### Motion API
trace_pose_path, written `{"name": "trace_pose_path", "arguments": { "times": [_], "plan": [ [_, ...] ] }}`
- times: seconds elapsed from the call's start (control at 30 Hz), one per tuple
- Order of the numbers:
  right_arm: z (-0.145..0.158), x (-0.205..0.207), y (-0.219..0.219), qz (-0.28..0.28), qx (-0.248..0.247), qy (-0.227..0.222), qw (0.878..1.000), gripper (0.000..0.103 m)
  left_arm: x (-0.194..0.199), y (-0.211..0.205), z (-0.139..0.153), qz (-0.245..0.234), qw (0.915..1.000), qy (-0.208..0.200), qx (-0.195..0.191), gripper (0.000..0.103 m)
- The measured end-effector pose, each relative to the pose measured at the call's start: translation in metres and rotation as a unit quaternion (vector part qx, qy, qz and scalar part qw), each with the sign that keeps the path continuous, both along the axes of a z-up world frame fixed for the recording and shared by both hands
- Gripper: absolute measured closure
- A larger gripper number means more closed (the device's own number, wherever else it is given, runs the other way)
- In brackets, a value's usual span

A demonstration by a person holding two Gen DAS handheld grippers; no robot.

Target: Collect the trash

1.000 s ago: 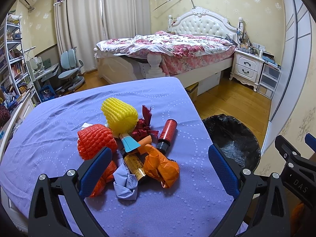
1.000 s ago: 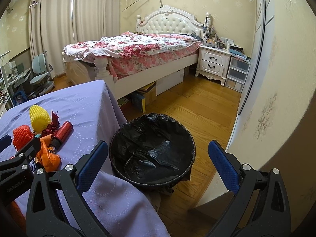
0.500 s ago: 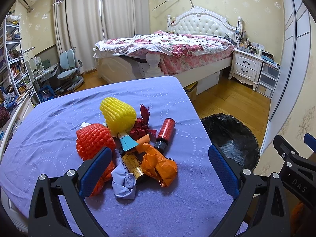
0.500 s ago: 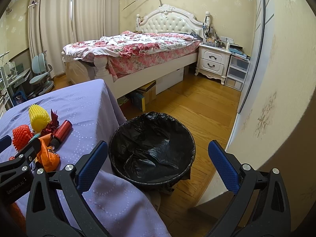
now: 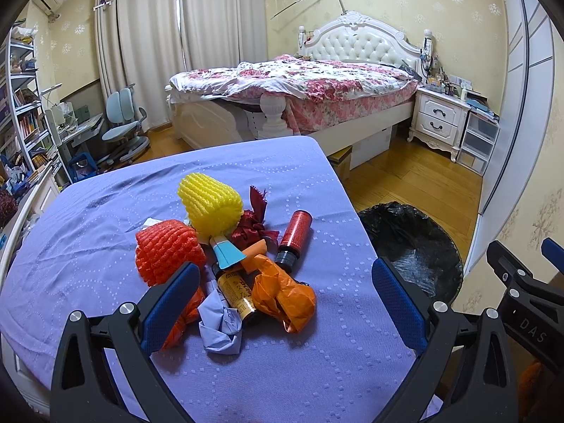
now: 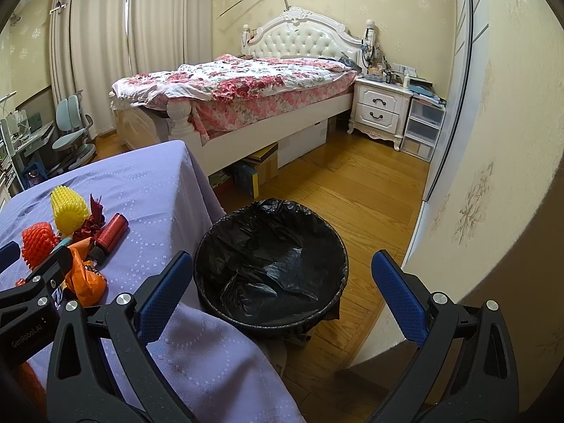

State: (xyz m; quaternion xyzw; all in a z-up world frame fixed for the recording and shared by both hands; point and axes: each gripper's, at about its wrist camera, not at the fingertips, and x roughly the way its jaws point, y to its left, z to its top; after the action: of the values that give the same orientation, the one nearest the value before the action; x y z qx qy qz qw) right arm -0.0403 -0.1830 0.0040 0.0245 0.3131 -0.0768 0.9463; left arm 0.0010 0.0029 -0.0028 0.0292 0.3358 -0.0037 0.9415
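Lavender table edge beside black-lined bin, both tongs splayed, empty, seemingly above trash pile.

We see a table covered in a lilac cloth with stitched dotted circles, and a heap of litter near its middle. On the cloth lie a yellow foam fruit net, an orange-red foam fruit net, a dark red ribbon scrap, a red glittery bottle with a black cap, a crumpled orange plastic bag, a brown bottle with a gold label and a crumpled lilac paper wad, all touching or overlapping. Beside the table, on the wooden plank floor, stands a round bin lined with a black bag.
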Motion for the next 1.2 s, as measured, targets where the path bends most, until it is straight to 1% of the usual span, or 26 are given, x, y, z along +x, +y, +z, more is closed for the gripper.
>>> {"name": "trace_pose_path", "arguments": {
  "times": [0.47, 0.6, 0.73, 0.87, 0.93, 1.03, 1.13, 1.2],
  "plan": [
    [-0.002, -0.001, -0.002, 0.000, 0.001, 0.001, 1.000, 0.004, 0.000, 0.000, 0.000, 0.001, 1.0000, 0.000, 0.002, 0.006],
    [-0.005, -0.002, -0.001, 0.002, 0.002, 0.005, 1.000, 0.004, -0.002, -0.004, -0.005, 0.005, 1.0000, 0.002, 0.006, 0.006],
    [-0.012, -0.002, 0.009, 0.013, 0.004, 0.015, 1.000, 0.004, -0.002, 0.003, -0.009, 0.013, 0.9998, 0.008, 0.009, 0.006],
    [-0.015, -0.001, 0.021, 0.027, 0.002, 0.017, 0.999, 0.004, 0.001, 0.018, -0.013, 0.020, 0.9996, 0.021, 0.000, 0.007],
    [-0.014, 0.001, 0.027, 0.036, 0.004, 0.021, 0.999, 0.006, -0.001, 0.027, -0.012, 0.025, 0.9994, 0.023, -0.002, 0.012],
    [-0.013, 0.004, 0.038, 0.051, 0.009, 0.030, 0.998, 0.017, -0.001, 0.046, -0.012, 0.038, 0.9989, 0.027, -0.006, 0.017],
    [-0.010, 0.011, 0.048, 0.066, 0.012, 0.036, 0.997, 0.019, 0.001, 0.058, -0.012, 0.048, 0.9984, 0.029, -0.009, 0.025],
    [-0.009, 0.014, 0.055, 0.075, 0.010, 0.037, 0.996, 0.022, 0.004, 0.069, -0.013, 0.058, 0.9977, 0.032, -0.013, 0.027]
  ]
}}
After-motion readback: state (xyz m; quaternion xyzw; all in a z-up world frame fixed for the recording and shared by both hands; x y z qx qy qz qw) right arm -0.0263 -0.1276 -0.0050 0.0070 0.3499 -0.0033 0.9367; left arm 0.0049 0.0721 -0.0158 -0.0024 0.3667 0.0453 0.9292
